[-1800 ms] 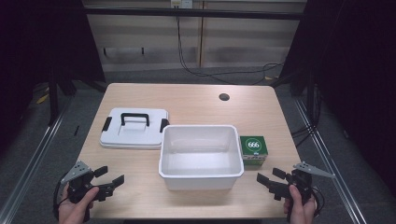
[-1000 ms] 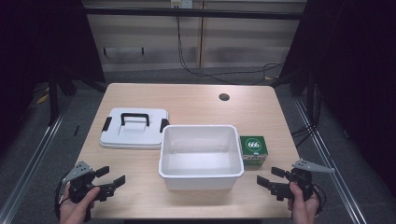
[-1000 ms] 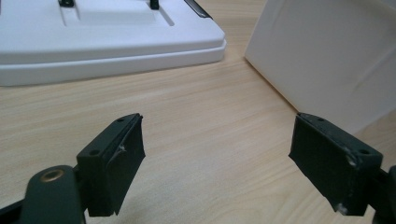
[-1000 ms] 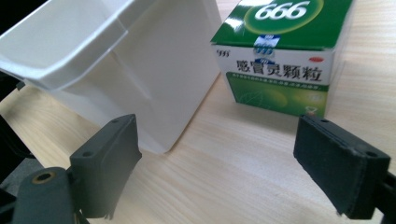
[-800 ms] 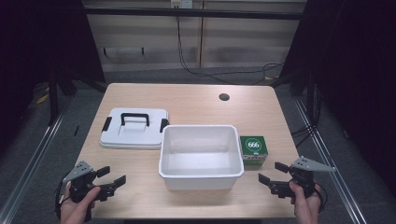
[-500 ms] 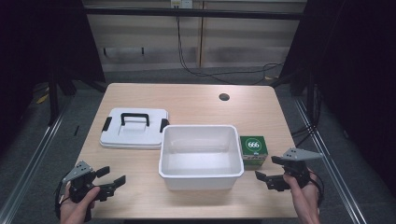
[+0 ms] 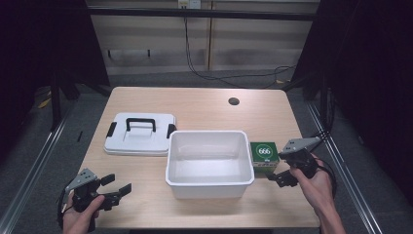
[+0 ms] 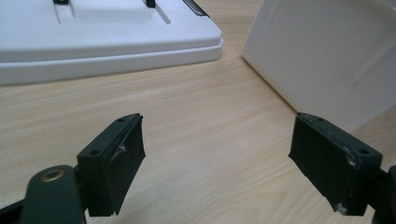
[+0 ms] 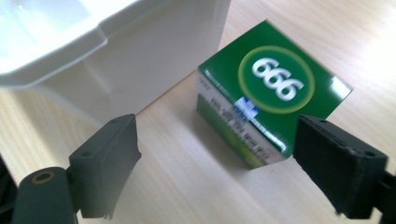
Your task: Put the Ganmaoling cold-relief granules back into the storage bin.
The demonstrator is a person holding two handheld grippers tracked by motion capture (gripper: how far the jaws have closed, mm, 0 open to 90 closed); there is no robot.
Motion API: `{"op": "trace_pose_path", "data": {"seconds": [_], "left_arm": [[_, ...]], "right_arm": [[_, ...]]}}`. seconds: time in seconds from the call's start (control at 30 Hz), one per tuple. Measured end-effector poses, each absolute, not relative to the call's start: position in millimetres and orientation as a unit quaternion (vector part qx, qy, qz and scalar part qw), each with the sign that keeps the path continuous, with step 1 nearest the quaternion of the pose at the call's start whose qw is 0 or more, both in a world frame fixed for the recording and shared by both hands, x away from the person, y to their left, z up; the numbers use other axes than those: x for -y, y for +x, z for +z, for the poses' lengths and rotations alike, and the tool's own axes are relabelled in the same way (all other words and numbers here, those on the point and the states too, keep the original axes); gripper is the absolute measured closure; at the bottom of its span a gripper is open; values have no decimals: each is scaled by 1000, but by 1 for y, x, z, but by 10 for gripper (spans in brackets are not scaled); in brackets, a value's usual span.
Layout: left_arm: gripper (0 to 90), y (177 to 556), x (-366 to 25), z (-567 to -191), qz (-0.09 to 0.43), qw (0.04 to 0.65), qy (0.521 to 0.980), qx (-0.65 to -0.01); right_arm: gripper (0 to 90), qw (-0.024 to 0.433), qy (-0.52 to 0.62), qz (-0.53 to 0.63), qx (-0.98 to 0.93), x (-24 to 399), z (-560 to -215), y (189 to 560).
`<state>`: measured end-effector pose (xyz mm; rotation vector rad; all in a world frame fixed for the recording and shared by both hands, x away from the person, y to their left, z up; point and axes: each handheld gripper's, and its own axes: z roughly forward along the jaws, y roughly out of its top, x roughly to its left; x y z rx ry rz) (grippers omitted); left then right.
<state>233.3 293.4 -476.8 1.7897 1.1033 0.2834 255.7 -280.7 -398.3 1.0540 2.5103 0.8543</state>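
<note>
Approach step: your right gripper (jaws spread wide) faces the green cardboard box right of the white plastic tub; next, advance and clamp. Left gripper rests open.

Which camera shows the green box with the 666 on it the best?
The right gripper view: the green box sits close and large beyond the open right gripper, its 666 label readable. The high view shows it small, beside the white bin.
</note>
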Motion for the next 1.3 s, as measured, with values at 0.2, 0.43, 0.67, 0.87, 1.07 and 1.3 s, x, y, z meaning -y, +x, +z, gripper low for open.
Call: {"op": "trace_pose_path", "data": {"seconds": [0.2, 0.43, 0.67, 0.87, 1.07, 1.3], "left_arm": [[173, 233, -293, -477, 116, 488, 737, -454], [173, 233, -293, -477, 113, 486, 740, -452], [173, 233, -293, -477, 112, 486, 740, -451], [173, 233, -293, -477, 111, 487, 740, -451], [173, 233, -294, -477, 111, 483, 745, -446], [173, 233, -294, -478, 109, 483, 744, -448]], "right_arm": [[135, 115, 353, 292, -881, 283, -390, 273], [128, 88, 317, 264, -907, 277, -388, 291], [88, 93, 275, 246, -925, 267, -382, 314], [87, 77, 249, 208, -943, 255, -387, 329], [86, 60, 229, 178, -955, 248, -396, 343], [86, 42, 214, 173, -960, 247, -400, 352]]}}
